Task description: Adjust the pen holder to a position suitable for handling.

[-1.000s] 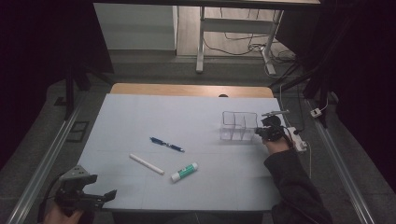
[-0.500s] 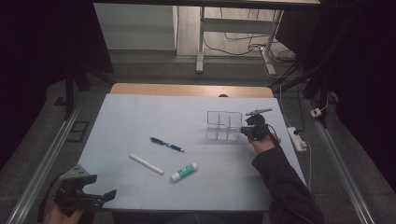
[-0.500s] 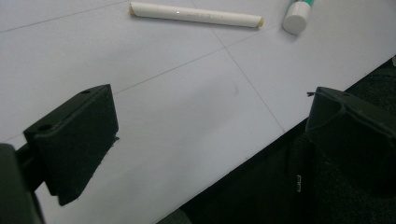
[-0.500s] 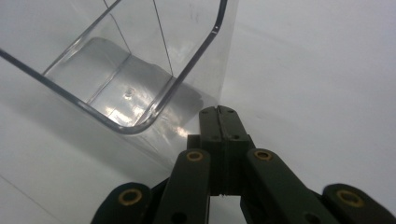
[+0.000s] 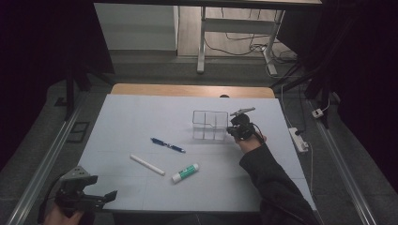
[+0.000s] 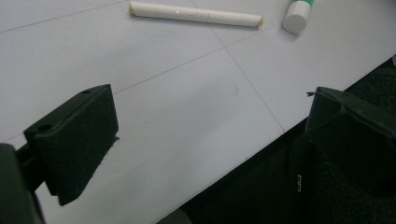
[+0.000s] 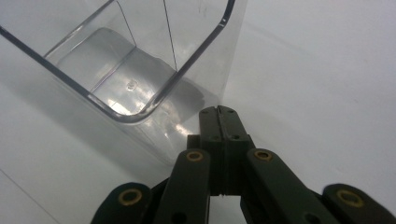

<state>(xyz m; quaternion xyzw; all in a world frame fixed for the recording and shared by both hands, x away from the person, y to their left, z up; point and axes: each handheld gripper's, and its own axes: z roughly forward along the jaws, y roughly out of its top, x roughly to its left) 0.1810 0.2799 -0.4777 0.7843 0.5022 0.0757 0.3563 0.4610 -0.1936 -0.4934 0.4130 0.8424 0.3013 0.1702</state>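
The right gripper [image 7: 218, 112], jaws clenched together with nothing between them, presses its tips against the clear organizer [image 5: 210, 124] at centre right of the high view, apparently pushing it leftward across the table [image 5: 141, 117]. Next, steady sliding toward the pen [image 5: 167, 145].

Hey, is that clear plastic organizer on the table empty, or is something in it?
Empty. The clear organizer shows only its bare bottom and dividers in the right gripper view; the pen, white stick and glue stick lie outside on the table.
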